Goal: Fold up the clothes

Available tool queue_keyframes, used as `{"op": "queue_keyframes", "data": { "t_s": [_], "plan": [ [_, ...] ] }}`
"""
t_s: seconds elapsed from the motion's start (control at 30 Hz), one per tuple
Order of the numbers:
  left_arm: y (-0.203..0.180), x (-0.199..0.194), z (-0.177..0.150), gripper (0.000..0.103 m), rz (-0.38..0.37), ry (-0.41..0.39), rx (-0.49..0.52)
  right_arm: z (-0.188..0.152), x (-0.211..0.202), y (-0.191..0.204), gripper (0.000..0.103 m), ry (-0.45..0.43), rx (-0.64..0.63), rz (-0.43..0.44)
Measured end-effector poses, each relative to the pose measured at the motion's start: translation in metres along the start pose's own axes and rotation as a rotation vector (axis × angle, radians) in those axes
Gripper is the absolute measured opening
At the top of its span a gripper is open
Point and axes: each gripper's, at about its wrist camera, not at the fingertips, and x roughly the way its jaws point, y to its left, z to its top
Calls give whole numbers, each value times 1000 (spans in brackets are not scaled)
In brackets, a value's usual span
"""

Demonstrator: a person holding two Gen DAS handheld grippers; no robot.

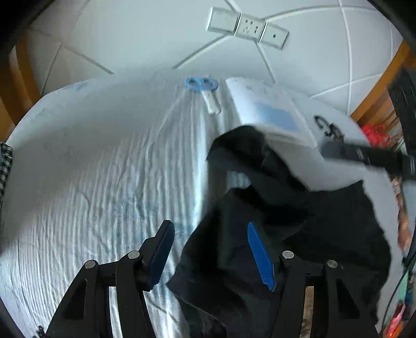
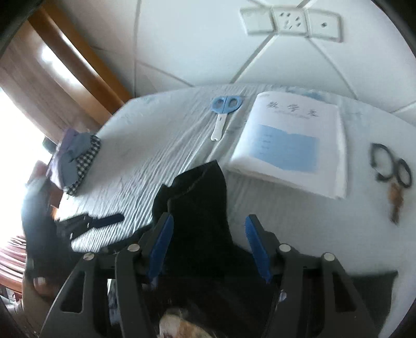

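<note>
A black garment [image 1: 273,208] lies crumpled on the white striped sheet [image 1: 104,169], its far tip against a booklet. My left gripper [image 1: 210,249] stands open at the garment's left edge, with its right finger [image 1: 260,254] over the cloth and its left finger over bare sheet. In the right wrist view the garment [image 2: 200,202] runs up between the spread fingers of my right gripper [image 2: 208,241], which is open, with sheet showing beside the right pad. Each gripper appears blurred in the other's view: the right one [image 1: 335,150], the left one [image 2: 111,219].
Blue-handled scissors [image 2: 226,104] and a white and blue booklet [image 2: 291,140] lie at the far side. Black rings with a key [image 2: 390,169] sit to the right. A folded checkered pile [image 2: 78,158] rests at the left edge. Wall sockets [image 2: 291,22] are behind.
</note>
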Motion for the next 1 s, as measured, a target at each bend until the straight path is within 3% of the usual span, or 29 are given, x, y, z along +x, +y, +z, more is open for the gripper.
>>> {"op": "queue_keyframes", "data": {
  "t_s": [0.17,0.27,0.3,0.33,0.37,0.47,0.57,0.63,0.73,0.8,0.9,0.97,1.0],
  "plan": [
    [4,10,-17,60,-14,32,-11,22,42,8,74,50,8,5],
    [3,18,-21,60,5,48,0,28,67,12,71,105,-17,-39],
    [3,21,-22,59,12,56,-1,27,77,14,58,144,-44,-83],
    [2,23,-23,59,19,52,2,26,86,15,14,178,-75,-123],
    [2,23,-23,59,25,44,7,25,90,16,9,194,-108,-154],
    [3,25,-24,59,47,32,10,35,79,7,9,127,-121,-217],
    [4,24,-24,59,58,26,1,57,57,-14,8,-1,-77,-312],
    [3,24,-24,59,65,26,1,72,46,-37,8,-58,-9,-313],
    [6,22,-22,59,58,41,-20,78,35,-54,8,-67,56,-225],
    [7,5,-13,60,10,-1,-39,69,25,-51,9,-66,45,-140],
    [-2,-20,5,60,-47,-81,-13,46,10,-46,25,-36,26,-79],
    [-13,-23,17,60,-61,-89,15,29,0,-49,53,-20,38,-58],
    [-18,-22,22,60,-64,-85,33,20,-7,-54,57,-19,47,-62]
  ]
}}
